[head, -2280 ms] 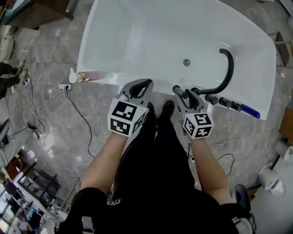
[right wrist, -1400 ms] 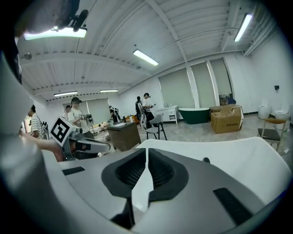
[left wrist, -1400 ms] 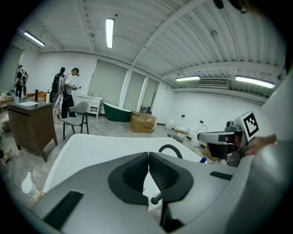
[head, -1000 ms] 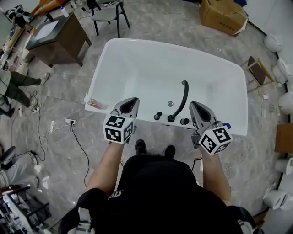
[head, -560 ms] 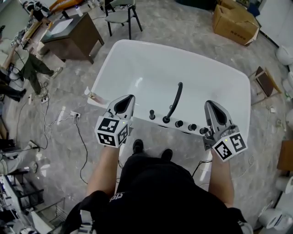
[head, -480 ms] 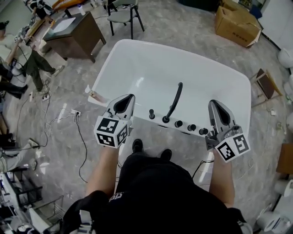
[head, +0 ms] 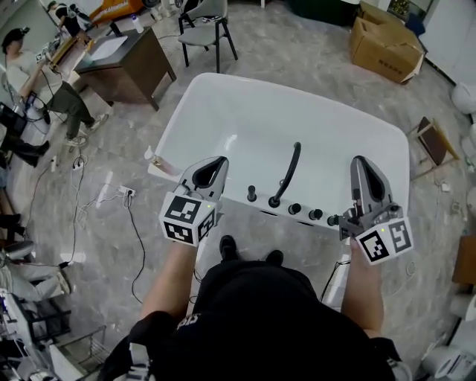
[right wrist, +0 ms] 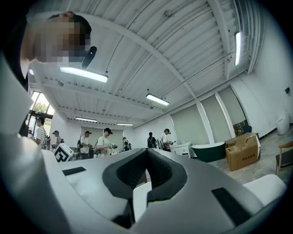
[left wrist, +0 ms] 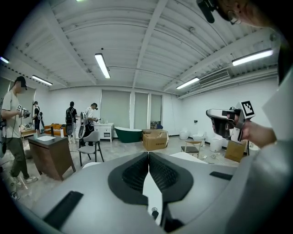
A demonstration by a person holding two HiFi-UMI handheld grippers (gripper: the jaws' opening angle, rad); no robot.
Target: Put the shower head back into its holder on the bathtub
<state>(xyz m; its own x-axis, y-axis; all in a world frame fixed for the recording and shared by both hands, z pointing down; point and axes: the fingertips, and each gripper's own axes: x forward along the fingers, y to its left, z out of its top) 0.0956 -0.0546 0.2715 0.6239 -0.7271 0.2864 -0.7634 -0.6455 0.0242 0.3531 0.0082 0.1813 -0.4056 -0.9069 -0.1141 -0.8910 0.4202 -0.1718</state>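
Observation:
The white bathtub (head: 223, 111) lies below me in the head view. A black curved spout (head: 290, 173) and a row of black knobs (head: 305, 212) stand on its near rim. I cannot make out the shower head; the right end of that row is hidden behind my right gripper. Above the near rim on the left, my left gripper (head: 216, 161) (left wrist: 147, 153) is shut with nothing in it. My right gripper (head: 361, 161) (right wrist: 146, 151), also shut and holding nothing, hangs over the rim's right end. Both gripper views look out level across the room.
A small bottle (head: 152, 157) stands on the tub's left corner. A cable and power strip (head: 123, 192) lie on the floor to the left. A brown desk (head: 123, 63), a chair (head: 204, 18), cardboard boxes (head: 387, 37) and several people at far left surround the tub.
Both grippers have risen away from the tub rim and spread apart, the right one going further right. The head view has pulled back, so the whole tub shows.

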